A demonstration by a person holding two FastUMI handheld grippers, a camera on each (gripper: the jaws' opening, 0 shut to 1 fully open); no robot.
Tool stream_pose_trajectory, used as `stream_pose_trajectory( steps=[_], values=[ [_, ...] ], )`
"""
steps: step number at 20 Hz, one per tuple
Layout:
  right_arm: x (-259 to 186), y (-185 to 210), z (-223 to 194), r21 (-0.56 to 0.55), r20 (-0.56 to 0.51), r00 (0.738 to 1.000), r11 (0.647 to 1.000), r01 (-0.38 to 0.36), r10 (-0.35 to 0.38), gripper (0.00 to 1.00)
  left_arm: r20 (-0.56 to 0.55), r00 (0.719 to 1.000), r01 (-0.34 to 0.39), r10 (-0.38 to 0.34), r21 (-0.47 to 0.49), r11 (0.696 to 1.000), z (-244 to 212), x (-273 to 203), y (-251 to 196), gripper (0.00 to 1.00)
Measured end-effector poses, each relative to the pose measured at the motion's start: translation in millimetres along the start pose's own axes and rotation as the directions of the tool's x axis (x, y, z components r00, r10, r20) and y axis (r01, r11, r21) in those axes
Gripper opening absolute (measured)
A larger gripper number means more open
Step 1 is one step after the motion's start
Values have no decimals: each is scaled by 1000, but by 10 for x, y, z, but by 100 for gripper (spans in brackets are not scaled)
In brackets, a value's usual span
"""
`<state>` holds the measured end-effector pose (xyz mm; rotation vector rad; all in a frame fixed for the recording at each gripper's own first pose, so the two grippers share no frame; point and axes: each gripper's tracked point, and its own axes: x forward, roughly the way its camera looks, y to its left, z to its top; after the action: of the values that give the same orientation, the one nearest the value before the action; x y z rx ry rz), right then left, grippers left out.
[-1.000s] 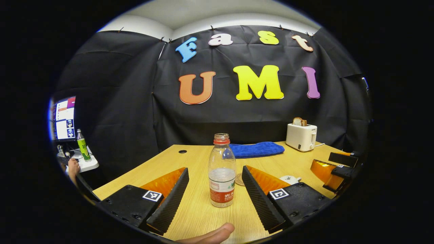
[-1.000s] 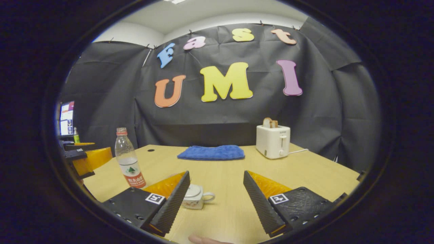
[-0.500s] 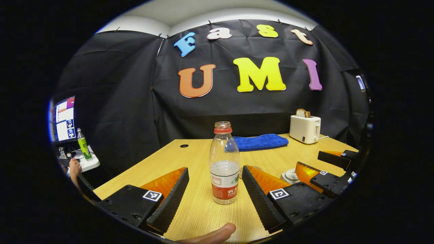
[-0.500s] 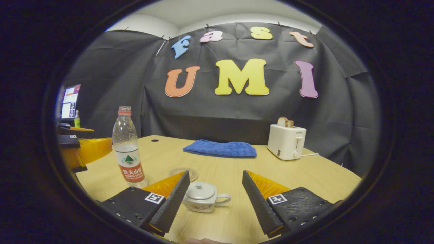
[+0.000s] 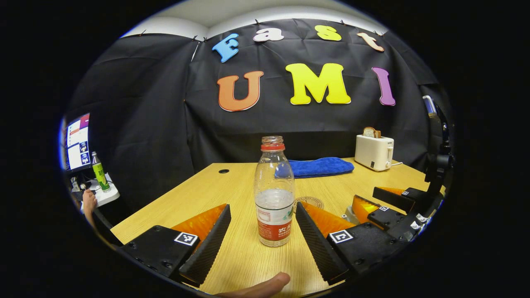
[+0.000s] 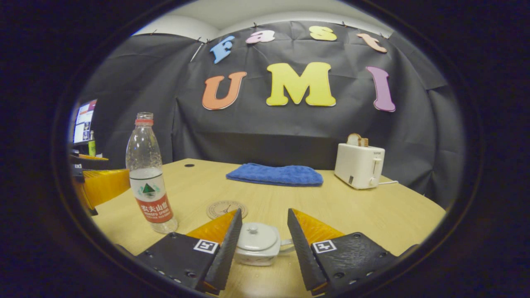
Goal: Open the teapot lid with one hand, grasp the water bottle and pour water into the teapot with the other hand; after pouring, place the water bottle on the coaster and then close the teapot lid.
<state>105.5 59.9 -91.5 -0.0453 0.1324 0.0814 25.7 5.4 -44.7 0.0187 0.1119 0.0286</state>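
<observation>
A clear, uncapped water bottle (image 5: 273, 198), about half full with a red and white label, stands on the wooden table between the fingers of my left gripper (image 5: 261, 207), which is open and not touching it. The bottle (image 6: 149, 178) also shows at the left of the right gripper view. A small white teapot (image 6: 258, 246) with its lid (image 6: 256, 236) on sits between the fingers of my right gripper (image 6: 264, 212); the fingers stand close on either side, apart from it. A round coaster (image 6: 227, 209) lies just beyond the teapot. The right gripper (image 5: 389, 207) hangs low at the right.
A blue towel (image 6: 275, 174) lies at the back of the table (image 6: 372, 211), with a white toaster (image 6: 359, 165) holding bread to its right. The left gripper (image 6: 99, 186) sits left of the bottle. A monitor and a green bottle (image 5: 98, 176) stand off the table, far left.
My right gripper has come down and forward over the teapot, and its fingers have narrowed around it. The left gripper has edged slightly closer to the bottle, still open.
</observation>
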Motion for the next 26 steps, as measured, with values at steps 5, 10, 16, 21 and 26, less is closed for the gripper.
stream_pose_trajectory(
  steps=[5, 10, 16, 21, 26],
  values=[
    [35, 34, -6, -6, -7, 1000, 1000, -5, 5, 10, -12, 1000, 0, 0, -5, 1000, -19, -9, 3, 99],
    [64, 47, -102, 26, -5, 1000, 999, -26, 27, 7, -20, 1000, 16, -16, -11, 1000, -46, 0, -32, 99],
    [30, 40, 35, -11, 34, 999, 1000, -20, 20, 0, -29, 999, 22, -22, -10, 1000, -139, 73, -4, 99],
    [-223, -11, 384, 0, 108, 993, 999, -47, 47, 0, -43, 995, 82, -85, -64, 995, -253, 156, -106, 99],
    [-594, -261, 642, 10, 147, 988, 999, -47, 45, 0, 31, 993, 111, -110, -46, 993, -166, 225, -173, 99]
  ],
)
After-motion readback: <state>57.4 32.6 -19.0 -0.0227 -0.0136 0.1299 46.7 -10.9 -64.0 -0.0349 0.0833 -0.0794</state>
